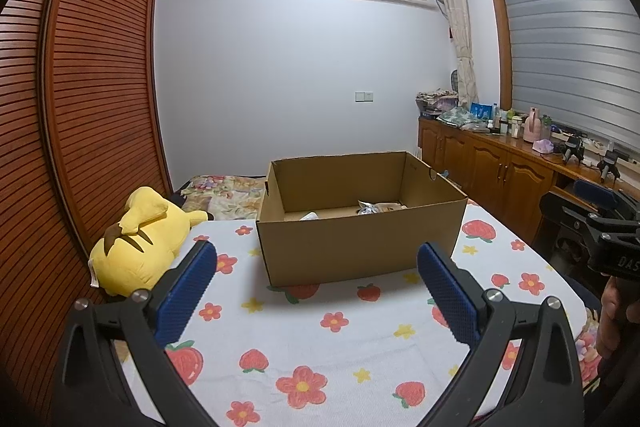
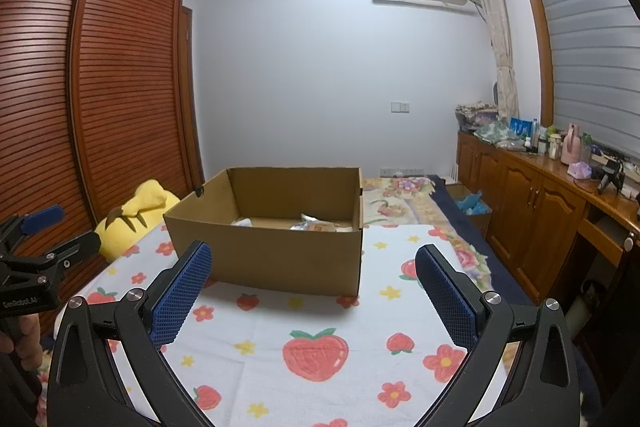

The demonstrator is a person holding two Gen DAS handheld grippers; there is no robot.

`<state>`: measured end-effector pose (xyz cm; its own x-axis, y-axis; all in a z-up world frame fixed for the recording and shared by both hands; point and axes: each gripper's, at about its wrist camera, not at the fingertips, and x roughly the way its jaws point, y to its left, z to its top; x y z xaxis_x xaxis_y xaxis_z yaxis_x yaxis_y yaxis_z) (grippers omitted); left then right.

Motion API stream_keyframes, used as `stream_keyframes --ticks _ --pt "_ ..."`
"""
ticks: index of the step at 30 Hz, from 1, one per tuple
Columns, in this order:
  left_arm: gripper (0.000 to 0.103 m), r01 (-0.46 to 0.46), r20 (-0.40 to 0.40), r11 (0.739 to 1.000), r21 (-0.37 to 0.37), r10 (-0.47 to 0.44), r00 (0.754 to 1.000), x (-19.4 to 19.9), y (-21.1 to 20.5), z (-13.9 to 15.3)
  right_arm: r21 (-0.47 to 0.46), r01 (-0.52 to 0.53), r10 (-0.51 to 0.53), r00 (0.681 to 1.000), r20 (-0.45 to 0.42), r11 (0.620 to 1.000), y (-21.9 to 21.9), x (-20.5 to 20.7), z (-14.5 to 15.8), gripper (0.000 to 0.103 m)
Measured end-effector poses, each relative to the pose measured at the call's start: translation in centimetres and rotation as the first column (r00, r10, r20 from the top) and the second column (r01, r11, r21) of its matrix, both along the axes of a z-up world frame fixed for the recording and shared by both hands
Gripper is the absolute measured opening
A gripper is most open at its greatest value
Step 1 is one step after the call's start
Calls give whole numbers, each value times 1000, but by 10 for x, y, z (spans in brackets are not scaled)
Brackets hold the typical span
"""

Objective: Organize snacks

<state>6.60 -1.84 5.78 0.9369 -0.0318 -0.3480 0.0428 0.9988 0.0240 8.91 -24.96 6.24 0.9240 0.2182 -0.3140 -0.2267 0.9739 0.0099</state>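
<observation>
Cardboard box [image 1: 356,247] sitting open-top on strawberry blanket [image 1: 320,347], snack packets [image 1: 378,207] inside; left gripper [image 1: 316,291], right gripper [image 2: 314,291] both gaping, holding nothing, bare blanket around.

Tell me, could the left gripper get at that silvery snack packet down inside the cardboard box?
Probably yes. The cardboard box is open on top and the left gripper is open, empty, facing it. The silvery packet lies low behind the near wall, so it would likely have to come in from above.
</observation>
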Motion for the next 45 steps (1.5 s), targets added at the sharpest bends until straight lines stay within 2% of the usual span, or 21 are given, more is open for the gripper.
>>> stream_keyframes --ticks 45 --pt "101 -3 2 1000 -9 3 1000 -2 2 1 3 1 -1 1000 2 1000 2 -2 1 103"
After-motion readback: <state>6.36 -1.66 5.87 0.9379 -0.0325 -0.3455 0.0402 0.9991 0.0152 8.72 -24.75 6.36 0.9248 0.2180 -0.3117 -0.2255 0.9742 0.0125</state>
